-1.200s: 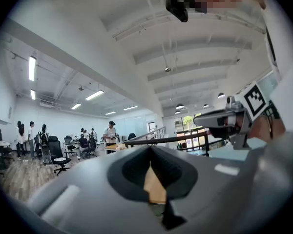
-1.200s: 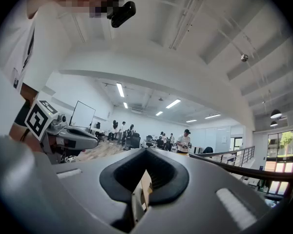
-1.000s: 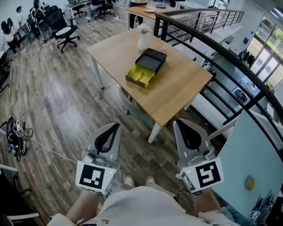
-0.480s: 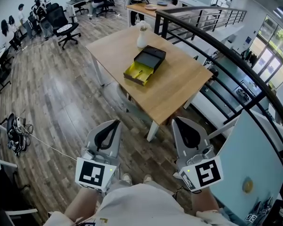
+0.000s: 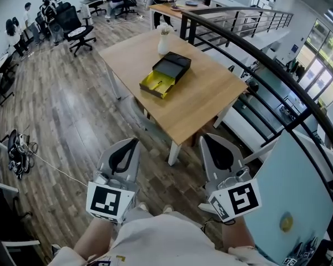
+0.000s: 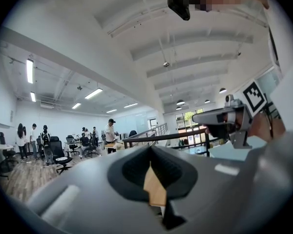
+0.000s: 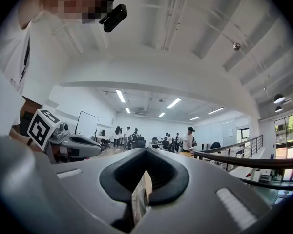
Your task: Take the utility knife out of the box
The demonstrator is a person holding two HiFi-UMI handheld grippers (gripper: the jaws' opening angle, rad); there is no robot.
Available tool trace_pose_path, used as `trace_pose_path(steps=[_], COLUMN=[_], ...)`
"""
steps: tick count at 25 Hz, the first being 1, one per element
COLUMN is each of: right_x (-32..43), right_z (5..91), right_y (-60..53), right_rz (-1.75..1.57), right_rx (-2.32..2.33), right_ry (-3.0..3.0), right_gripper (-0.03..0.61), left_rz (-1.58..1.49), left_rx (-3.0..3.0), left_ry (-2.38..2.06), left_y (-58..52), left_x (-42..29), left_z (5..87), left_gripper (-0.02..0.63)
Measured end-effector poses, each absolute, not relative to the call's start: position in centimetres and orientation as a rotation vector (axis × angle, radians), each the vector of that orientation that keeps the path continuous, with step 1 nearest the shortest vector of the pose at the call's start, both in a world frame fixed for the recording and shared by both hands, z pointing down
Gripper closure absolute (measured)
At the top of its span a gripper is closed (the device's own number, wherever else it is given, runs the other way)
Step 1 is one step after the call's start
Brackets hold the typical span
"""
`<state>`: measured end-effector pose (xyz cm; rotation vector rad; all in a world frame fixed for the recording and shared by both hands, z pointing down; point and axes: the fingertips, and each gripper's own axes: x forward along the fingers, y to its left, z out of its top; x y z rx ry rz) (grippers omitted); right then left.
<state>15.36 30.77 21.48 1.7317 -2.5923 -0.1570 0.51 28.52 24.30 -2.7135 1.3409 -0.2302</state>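
Observation:
A box [image 5: 165,74] lies on the wooden table [image 5: 211,101] ahead: a black part [image 5: 173,65] with a yellow tray [image 5: 155,83] sticking out toward me. From here the tray's contents are too small to make out, so no utility knife can be told. My left gripper [image 5: 134,142] and right gripper [image 5: 205,137] are held side by side over the wooden floor, well short of the table, both pointing level. Each has its jaws together with nothing between them, as the left gripper view [image 6: 154,152] and right gripper view [image 7: 145,155] show.
A white vase [image 5: 164,42] stands on the table just behind the box. A black curved railing [image 5: 255,65] runs along the right, with a drop beyond it. Office chairs [image 5: 77,35] and people are at the far left; cables [image 5: 19,154] lie on the floor at left.
The table and box have slid left and slightly nearer in the head view as I walk toward them. Both grippers travel along with me, jaws unchanged.

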Motion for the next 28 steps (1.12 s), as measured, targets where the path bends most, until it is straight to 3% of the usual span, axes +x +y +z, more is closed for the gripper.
trace_pose_path(steps=[11,28], right_x=[18.0,14.3], right_z=[23.3,26.8], right_y=[30.4,21.2], right_rz=[-0.127,-0.134], right_rx=[1.674,1.568], right_ry=[-2.613,-2.592], right_gripper=[0.578,0.578], left_rz=[-0.257,-0.238], left_rx=[-2.671,-2.682], left_ry=[1.403,1.442], left_y=[29.1,20.6], left_x=[2.4,-0.5], left_z=[25.1,28.1], left_gripper=[0.612,0.612])
